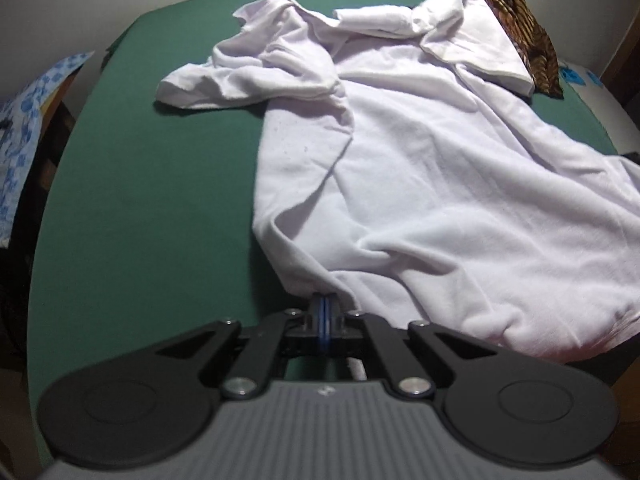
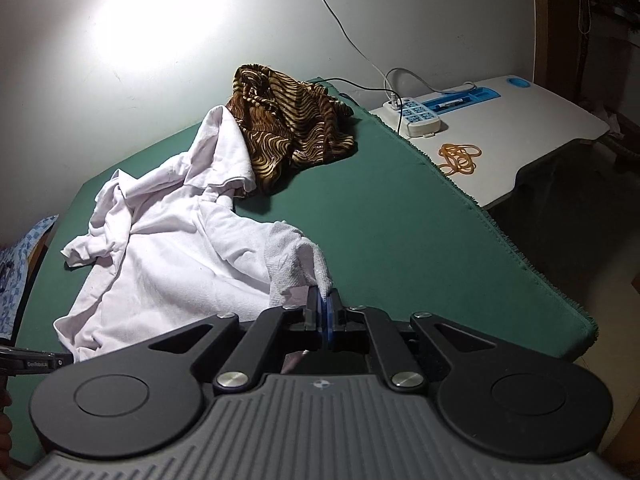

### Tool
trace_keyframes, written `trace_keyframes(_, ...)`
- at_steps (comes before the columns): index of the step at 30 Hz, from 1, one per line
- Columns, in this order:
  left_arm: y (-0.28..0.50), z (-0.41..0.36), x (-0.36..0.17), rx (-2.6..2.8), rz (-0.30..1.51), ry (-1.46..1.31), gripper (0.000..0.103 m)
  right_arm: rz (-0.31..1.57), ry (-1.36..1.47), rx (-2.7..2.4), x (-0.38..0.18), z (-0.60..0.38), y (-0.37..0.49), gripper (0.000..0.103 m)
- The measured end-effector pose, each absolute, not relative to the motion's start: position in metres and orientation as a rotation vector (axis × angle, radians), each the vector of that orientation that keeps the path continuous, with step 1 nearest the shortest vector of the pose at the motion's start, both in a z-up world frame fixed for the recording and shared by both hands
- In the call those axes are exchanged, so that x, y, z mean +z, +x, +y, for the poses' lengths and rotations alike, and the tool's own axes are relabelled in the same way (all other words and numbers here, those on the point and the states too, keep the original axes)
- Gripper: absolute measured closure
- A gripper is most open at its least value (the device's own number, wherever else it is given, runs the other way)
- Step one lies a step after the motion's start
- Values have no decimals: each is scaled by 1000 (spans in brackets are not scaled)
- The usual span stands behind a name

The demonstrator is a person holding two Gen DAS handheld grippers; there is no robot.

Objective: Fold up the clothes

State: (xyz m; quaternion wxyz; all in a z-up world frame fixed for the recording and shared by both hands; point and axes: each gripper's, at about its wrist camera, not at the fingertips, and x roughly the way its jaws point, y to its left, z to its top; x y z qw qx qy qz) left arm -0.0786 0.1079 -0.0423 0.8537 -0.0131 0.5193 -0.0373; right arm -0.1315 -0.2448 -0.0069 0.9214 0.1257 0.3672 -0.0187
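A white shirt (image 1: pixel 420 168) lies crumpled over the green table cover (image 1: pixel 140 200), its collar and sleeves bunched at the far side. My left gripper (image 1: pixel 325 300) is shut on the near hem of that shirt, close to the table's front edge. In the right wrist view the same white shirt (image 2: pixel 168 256) spreads to the left, and my right gripper (image 2: pixel 323 300) is shut on another corner of its hem, lifted slightly off the green cover (image 2: pixel 400 220). The left gripper's body (image 2: pixel 32 362) shows at the lower left edge there.
A brown and gold patterned garment (image 2: pixel 288 124) (image 1: pixel 524 28) sits bunched at the far side, touching the shirt's collar. A white side table (image 2: pixel 520 136) on the right carries a power strip (image 2: pixel 416 114), cables and rubber bands (image 2: pixel 458 158). Blue patterned cloth (image 1: pixel 24 120) lies left of the table.
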Motion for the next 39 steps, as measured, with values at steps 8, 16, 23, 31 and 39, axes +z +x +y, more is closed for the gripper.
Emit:
trace_keyframes(8,-117,163,25,5,1008,-1,103,778,253,35,0,-242,-129,101)
trace_keyframes(16,-136,154,-25,8,1046,174,79,823,208,36,-17,-234,-128,94)
trace_keyframes(23,-128,125,-70,-95,987,164,31,874,145,-8,-45,-225,-128,55)
trace_keyframes(31,-105,108,-71,-162,998,134,95,893,169,-70,-71,-225,-124,54)
trace_keyframes(39,-127,142,-35,-110,1002,122,102,905,247,106,-62,-213,-128,102)
